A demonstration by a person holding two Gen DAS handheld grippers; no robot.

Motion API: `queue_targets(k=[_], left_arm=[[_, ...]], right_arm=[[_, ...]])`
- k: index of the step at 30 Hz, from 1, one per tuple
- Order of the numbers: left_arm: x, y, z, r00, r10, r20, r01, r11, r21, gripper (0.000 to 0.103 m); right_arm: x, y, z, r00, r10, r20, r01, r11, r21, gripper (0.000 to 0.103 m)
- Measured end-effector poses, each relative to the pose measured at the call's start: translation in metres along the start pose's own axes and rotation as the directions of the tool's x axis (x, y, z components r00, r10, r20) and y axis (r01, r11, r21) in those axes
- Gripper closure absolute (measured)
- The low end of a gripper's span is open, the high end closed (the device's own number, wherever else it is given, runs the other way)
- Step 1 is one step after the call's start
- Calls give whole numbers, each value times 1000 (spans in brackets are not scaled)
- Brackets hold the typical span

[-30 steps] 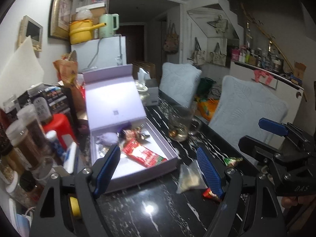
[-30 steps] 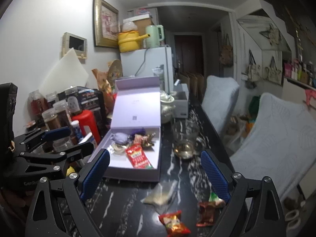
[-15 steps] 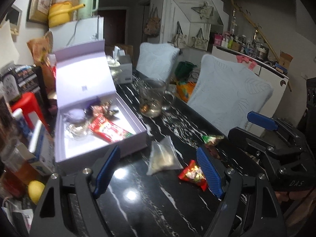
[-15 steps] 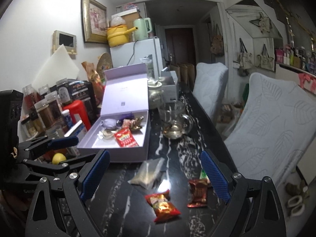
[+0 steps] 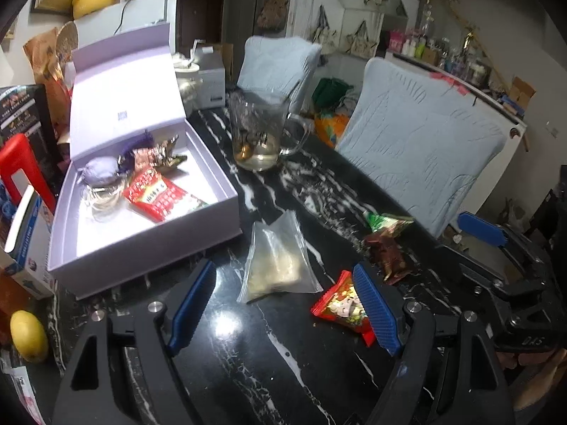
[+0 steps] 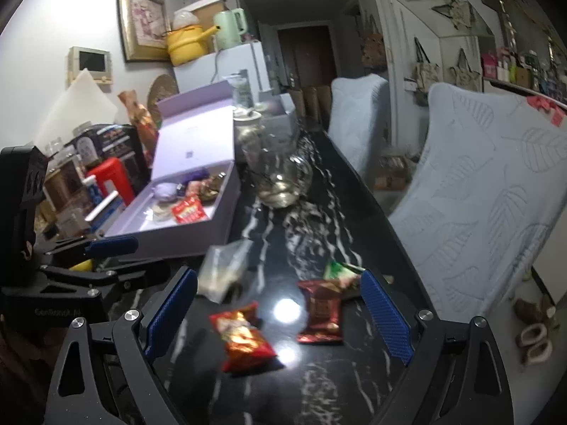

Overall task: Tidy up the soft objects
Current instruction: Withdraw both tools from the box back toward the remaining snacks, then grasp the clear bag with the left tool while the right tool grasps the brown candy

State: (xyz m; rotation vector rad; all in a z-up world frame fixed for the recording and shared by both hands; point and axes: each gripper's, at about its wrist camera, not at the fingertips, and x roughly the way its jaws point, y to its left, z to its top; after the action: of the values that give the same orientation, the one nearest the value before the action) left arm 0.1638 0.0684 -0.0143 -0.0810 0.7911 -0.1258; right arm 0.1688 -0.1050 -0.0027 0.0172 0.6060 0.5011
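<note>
Both grippers spread wide, holding nothing: left gripper poised over the clear zip bag, right gripper over the red snack packet and dark red packet, all lying loose on the black marble table just in front of the lavender box. Likely step is a pick: pinch each packet by its bulk, not a slippery edge, lift clear of the box wall before dropping in. Box, lid up, holds a red sachet, a lavender pouch, small wrapped sweets at its far end; green packet sits beyond the dark one.
</note>
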Motion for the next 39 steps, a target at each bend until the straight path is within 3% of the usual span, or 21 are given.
queue_targets(k=[22,24,26,27,30,34,39], left_arm=[[93,8,4,984,-2,-179,-8,998,-55,23],[94,8,2,986,7,-165,-15,999,-44,28],[94,5,1,989,25,-145,-27,1000,-12,47],[93,4,0,990,32,-137,-32,999,1,49],[89,4,-2,991,-9,-134,7,1000,-12,54],[74,2,-2,995,-8,-101,8,1000,-2,54],[58,4,-2,996,-16,-83,14,1000,-16,54]], right_arm=[[35,-45,-18,995,8,-98,-2,998,68,9],[36,-46,-19,995,9,-102,-2,997,74,9],[36,-45,-19,994,11,-106,-2,997,79,9],[37,-46,-20,994,10,-109,-1,997,83,9],[39,-47,-20,993,5,-122,6,995,98,9],[44,-49,-19,990,-11,-142,27,993,112,9],[51,-47,-20,985,-28,-170,47,993,106,17]])
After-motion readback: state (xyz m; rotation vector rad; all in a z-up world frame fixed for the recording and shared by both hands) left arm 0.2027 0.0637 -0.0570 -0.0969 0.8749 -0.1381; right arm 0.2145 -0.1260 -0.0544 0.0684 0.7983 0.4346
